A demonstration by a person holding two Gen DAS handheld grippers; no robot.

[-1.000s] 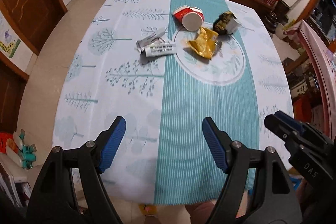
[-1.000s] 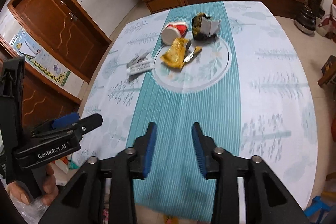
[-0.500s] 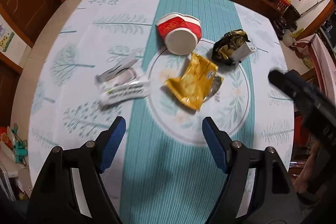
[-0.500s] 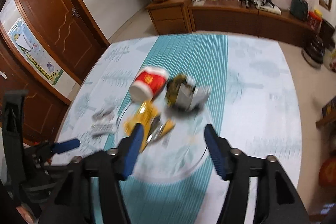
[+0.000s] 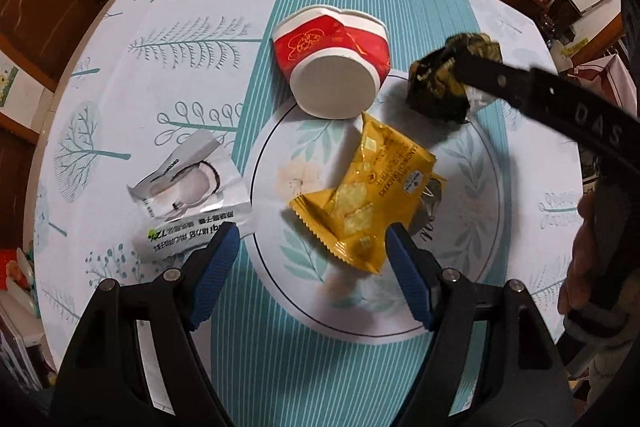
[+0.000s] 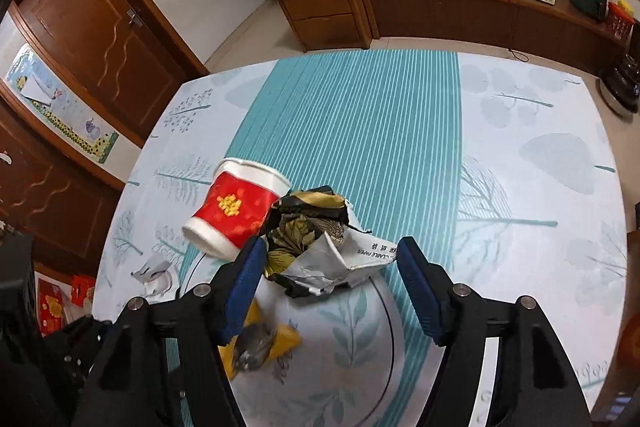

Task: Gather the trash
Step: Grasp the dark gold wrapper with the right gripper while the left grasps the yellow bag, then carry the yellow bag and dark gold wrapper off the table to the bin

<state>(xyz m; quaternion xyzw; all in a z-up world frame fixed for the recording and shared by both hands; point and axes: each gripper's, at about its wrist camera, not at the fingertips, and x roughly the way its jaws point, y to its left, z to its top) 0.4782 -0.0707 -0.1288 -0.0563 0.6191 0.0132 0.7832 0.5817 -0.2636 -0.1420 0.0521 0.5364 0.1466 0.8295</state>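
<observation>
Trash lies on the round table (image 5: 120,75). A yellow cracker wrapper (image 5: 360,199) sits just ahead of my left gripper (image 5: 310,267), which is open with nothing between its pads. A red paper cup (image 5: 332,67) lies on its side beyond it. Two white wrappers (image 5: 188,195) lie to the left. My right gripper (image 6: 332,275) hangs over a crumpled dark wrapper (image 6: 316,251). Its jaws are opening and straddle the wrapper without pressing on it. The cup (image 6: 236,211) lies just left of that wrapper. One right gripper finger (image 5: 520,87) crosses the dark wrapper (image 5: 436,91).
The tablecloth has a teal striped band (image 6: 360,115) and a printed ring (image 5: 256,187). A wooden sideboard (image 6: 460,11) and a small cabinet (image 6: 324,11) stand past the far edge, with a brown door (image 6: 100,39) on the left. A hand (image 5: 580,255) holds the right gripper.
Both grippers have moved forward from the table's near edge and lower over the trash. The right jaws have widened and now straddle the dark wrapper. The left jaws are unchanged.
</observation>
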